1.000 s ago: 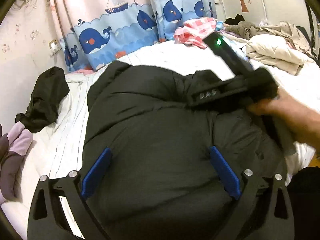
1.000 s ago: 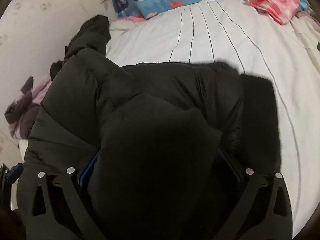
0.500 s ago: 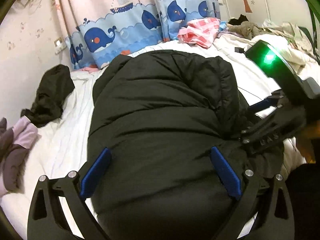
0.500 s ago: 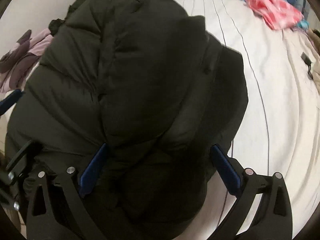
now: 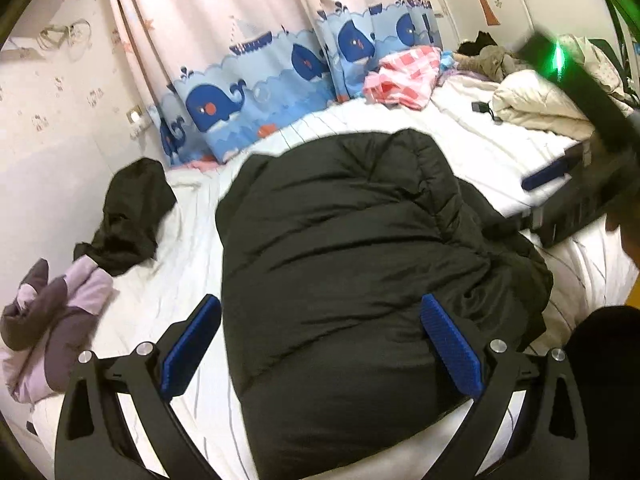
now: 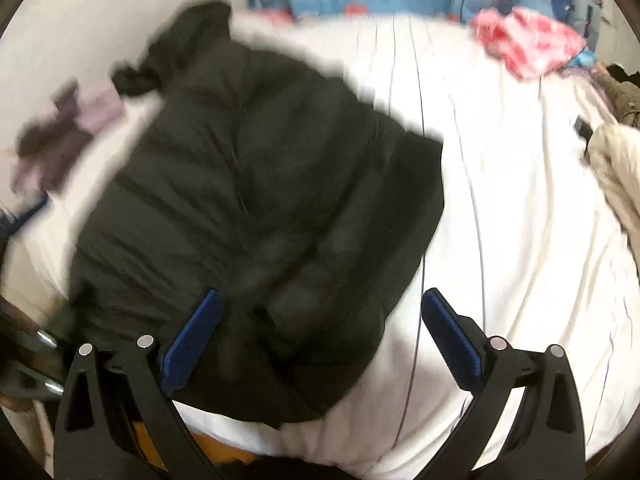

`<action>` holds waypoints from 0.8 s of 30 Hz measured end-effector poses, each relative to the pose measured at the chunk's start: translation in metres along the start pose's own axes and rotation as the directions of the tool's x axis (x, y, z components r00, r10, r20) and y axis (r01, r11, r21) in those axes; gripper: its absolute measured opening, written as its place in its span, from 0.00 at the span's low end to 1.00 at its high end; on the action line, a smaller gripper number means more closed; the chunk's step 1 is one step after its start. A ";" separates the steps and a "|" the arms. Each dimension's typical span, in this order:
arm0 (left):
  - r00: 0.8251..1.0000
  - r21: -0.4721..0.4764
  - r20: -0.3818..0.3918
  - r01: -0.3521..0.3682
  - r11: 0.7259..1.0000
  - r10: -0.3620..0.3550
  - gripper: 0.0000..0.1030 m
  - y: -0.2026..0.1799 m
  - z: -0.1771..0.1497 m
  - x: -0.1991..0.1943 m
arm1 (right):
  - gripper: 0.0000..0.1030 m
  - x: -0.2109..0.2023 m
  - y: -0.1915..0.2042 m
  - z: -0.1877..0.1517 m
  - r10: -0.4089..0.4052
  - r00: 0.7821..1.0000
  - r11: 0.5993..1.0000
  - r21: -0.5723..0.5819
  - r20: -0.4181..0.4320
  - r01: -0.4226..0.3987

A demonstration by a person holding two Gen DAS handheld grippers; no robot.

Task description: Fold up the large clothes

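**Black puffer jacket lies bundled on the bed, both grippers spread and holding nothing**

The left wrist view is sharp and shows things the right one does not: the pink curtain [image 5: 256, 52] with its blue whale border, the wall socket [image 5: 135, 114], and the right gripper [image 5: 576, 188] itself at the far right edge, a green light glowing on its body. The right wrist view is blurred by motion, but it shows the jacket's right edge against bare sheet and a strip of orange under the mattress edge.

No container is in view; the clothes lie loose on the white striped bed [image 5: 472, 148]. A small black garment [image 5: 128, 216] and a purple and lilac garment [image 5: 52, 312] sit to the left, a pink checked cloth [image 5: 400, 76] by the curtain, and a cream bundle [image 5: 536, 108] at the far right.

The black puffer jacket [image 5: 352, 280] lies folded into a thick bundle in the middle of the bed. The left gripper [image 5: 320, 344] is spread wide just above its near end, the blue pads [image 5: 448, 344] to either side of the bulk; whether they touch the fabric I cannot tell.

In the right wrist view the right gripper [image 6: 320, 340] is also spread wide and holds nothing. The jacket [image 6: 256, 216] lies ahead and to its left, its near right corner between the fingers, the right pad over bare sheet.
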State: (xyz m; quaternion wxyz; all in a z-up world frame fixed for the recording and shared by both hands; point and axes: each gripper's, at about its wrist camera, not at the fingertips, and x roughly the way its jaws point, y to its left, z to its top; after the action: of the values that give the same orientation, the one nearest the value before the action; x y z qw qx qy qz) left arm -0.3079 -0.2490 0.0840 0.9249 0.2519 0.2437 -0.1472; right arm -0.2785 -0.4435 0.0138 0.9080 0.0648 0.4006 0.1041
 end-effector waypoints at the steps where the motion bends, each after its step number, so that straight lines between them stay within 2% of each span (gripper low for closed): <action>1: 1.000 -0.002 0.011 -0.006 1.000 0.006 0.93 0.002 0.003 0.000 | 0.94 -0.013 0.003 0.010 0.017 0.999 1.000 0.006 0.051 -0.018; 3: 0.999 -0.009 0.030 -0.013 1.000 0.014 0.93 0.004 0.008 0.000 | 0.94 -0.026 0.009 0.033 0.050 0.992 0.999 0.014 0.120 -0.052; 5: 0.998 -0.037 0.056 -0.017 0.999 0.019 0.93 0.015 0.019 0.006 | 0.94 -0.030 0.014 0.061 0.135 0.975 0.989 0.040 0.179 -0.144; 6: 0.998 -0.056 0.063 -0.014 0.998 0.018 0.93 0.021 0.024 0.010 | 0.94 -0.021 0.013 0.078 0.204 0.960 0.973 0.068 0.191 -0.220; 8: 0.997 -0.113 0.077 0.001 0.994 0.007 0.93 0.038 0.034 0.024 | 0.94 0.008 0.006 0.101 0.260 0.948 0.948 0.136 0.182 -0.286; 9: 0.997 -0.140 0.078 0.010 0.990 0.001 0.93 0.047 0.037 0.032 | 0.94 0.028 -0.001 0.109 0.252 0.953 0.947 0.161 0.170 -0.279; 11: 0.998 -0.194 0.035 0.062 0.979 -0.056 0.93 0.062 0.038 0.061 | 0.94 0.077 -0.015 0.112 0.121 0.986 0.971 0.196 0.112 -0.141; 12: 0.993 -0.221 -0.015 0.111 0.969 -0.117 0.93 0.066 0.034 0.084 | 0.94 0.104 -0.027 0.113 0.045 0.996 0.976 0.207 0.078 -0.060; 13: 0.988 -0.232 -0.042 0.135 0.963 -0.148 0.93 0.066 0.030 0.095 | 0.95 0.130 -0.040 0.104 0.066 0.996 0.968 0.236 0.058 -0.078; 14: 0.976 -0.260 -0.058 0.187 0.947 -0.209 0.93 0.065 0.021 0.111 | 0.95 0.151 -0.060 0.091 0.151 0.986 0.932 0.322 0.071 -0.166; 15: 0.973 -0.266 -0.056 0.203 0.942 -0.225 0.93 0.064 0.017 0.114 | 0.94 0.154 -0.068 0.087 0.165 0.983 0.918 0.353 0.078 -0.182; 18: 0.977 -0.206 -0.072 0.180 0.962 -0.199 0.93 0.049 0.009 0.120 | 0.94 0.150 -0.059 0.092 0.093 0.995 0.954 0.283 0.038 -0.100; 22: 0.977 -0.189 -0.081 0.179 0.966 -0.197 0.93 0.046 0.003 0.118 | 0.93 0.147 -0.062 0.086 0.088 0.996 0.955 0.282 0.017 -0.089; 24: 0.980 -0.187 -0.077 0.168 0.968 -0.185 0.93 0.049 0.000 0.115 | 0.93 0.129 -0.058 0.078 0.064 0.998 0.954 0.293 0.014 -0.065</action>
State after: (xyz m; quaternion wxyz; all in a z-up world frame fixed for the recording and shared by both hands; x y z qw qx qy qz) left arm -0.1927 -0.2251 0.0430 0.9146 0.1515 0.3205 -0.1946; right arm -0.1280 -0.4714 -0.0371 0.8853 0.2120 0.4074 0.0731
